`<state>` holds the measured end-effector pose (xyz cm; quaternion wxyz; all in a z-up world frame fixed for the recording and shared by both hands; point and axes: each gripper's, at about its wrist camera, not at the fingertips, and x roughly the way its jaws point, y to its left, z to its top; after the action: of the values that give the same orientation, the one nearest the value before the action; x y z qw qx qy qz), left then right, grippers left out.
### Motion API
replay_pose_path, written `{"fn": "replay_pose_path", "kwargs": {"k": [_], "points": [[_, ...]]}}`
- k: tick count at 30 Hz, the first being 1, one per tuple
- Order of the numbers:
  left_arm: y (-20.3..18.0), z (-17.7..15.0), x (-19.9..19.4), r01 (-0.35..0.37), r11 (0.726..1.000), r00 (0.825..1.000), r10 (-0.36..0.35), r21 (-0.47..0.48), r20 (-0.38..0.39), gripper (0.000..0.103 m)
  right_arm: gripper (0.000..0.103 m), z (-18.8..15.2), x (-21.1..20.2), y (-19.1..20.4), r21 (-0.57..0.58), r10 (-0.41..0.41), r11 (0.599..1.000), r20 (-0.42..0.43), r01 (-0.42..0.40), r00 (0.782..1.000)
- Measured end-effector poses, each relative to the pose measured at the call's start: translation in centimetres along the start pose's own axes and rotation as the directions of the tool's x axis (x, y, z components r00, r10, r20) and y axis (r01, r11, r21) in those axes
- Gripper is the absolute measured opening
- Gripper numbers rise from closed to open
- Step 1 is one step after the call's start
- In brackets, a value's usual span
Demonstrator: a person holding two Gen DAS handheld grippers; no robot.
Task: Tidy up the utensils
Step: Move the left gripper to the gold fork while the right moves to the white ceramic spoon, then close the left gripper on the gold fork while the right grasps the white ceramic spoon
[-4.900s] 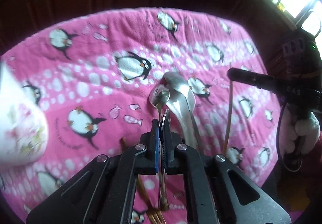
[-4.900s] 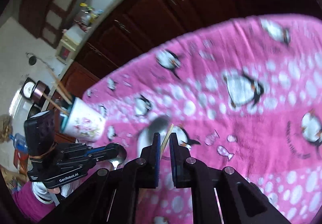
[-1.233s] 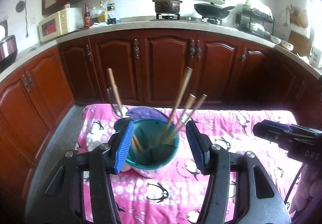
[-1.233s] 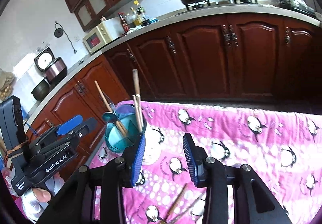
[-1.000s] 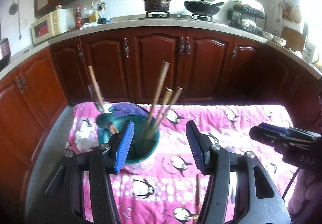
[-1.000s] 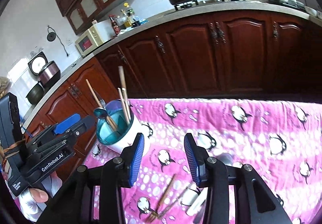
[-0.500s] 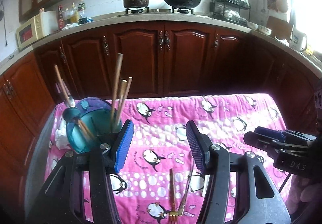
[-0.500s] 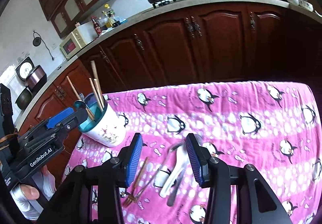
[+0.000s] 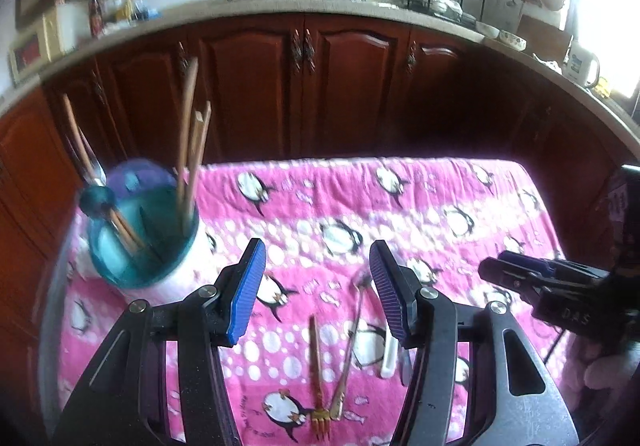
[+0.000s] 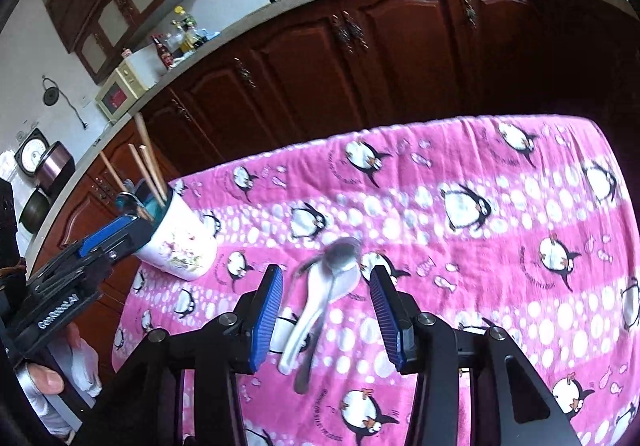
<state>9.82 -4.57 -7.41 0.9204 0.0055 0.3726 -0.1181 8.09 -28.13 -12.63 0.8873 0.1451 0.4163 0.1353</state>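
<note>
Now the left gripper (image 9: 318, 288) has its blue pads (image 9: 245, 292) spread apart, and nothing is between them. Below the gap, on the pink penguin cloth (image 9: 400, 205), lies a golden fork (image 9: 318, 374) with its tines toward the camera. Just beside it, a thin golden spoon (image 9: 352, 338) lies at a slant, and its lower end meets the fork near the tines. Neither touches the pads. A white spoon handle (image 9: 389, 358) shows partly behind the right finger of this gripper.

The right gripper (image 10: 325, 310) is also released, and its jaws hold nothing. Under the gap, on the cloth, lies a white ceramic spoon (image 10: 320, 306) with a metal spoon (image 10: 340, 256) on top of it, both a little blurred. Their bowls point away from the camera, and the handles run down toward the left finger. They lie lower than the pads, not touching them.

Farther out, at the left edge of the cloth, stands the utensil holder (image 9: 140, 242), white outside and teal inside. Wooden chopsticks (image 9: 192, 149) lean out of it, and a spoon (image 9: 94, 197) rests at its left rim. It is well apart from both open gaps. Behind the table run dark wooden cabinets (image 9: 312, 85).
</note>
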Motion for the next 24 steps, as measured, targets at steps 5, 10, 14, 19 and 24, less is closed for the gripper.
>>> {"fn": "replay_pose_path", "kwargs": {"k": [5, 10, 14, 19, 24], "points": [[2.3, -1.8, 2.5, 0.095, 0.993, 0.989, -0.103, -0.076, -0.106, 0.054, 0.043, -0.6, 2.9, -2.2, 0.052, 0.038, 0.998, -0.050, -0.035, 0.998], [2.9, -3.6, 5.1, 0.080, 0.993, 0.978, -0.094, -0.082, -0.185, 0.054, 0.041, -0.4, 6.4, -2.6, 0.053, 0.072, 0.996, -0.113, -0.067, 0.991], [3.0, -4.7, 7.1, 0.071, 0.993, 0.967, -0.092, -0.095, -0.238, 0.054, 0.036, 0.8, 9.4, -3.1, 0.071, 0.102, 0.993, -0.154, -0.092, 0.983], [3.4, -5.7, 9.0, 0.052, 0.996, 0.955, -0.071, -0.072, -0.287, 0.054, 0.035, 1.9, 12.3, -4.2, 0.104, 0.125, 0.989, -0.208, -0.105, 0.970], [2.8, -5.9, 11.3, 0.066, 0.997, 0.932, -0.078, -0.046, -0.354, 0.054, 0.035, 2.5, 14.5, -4.5, 0.146, 0.212, 0.973, -0.255, -0.179, 0.943]]}}
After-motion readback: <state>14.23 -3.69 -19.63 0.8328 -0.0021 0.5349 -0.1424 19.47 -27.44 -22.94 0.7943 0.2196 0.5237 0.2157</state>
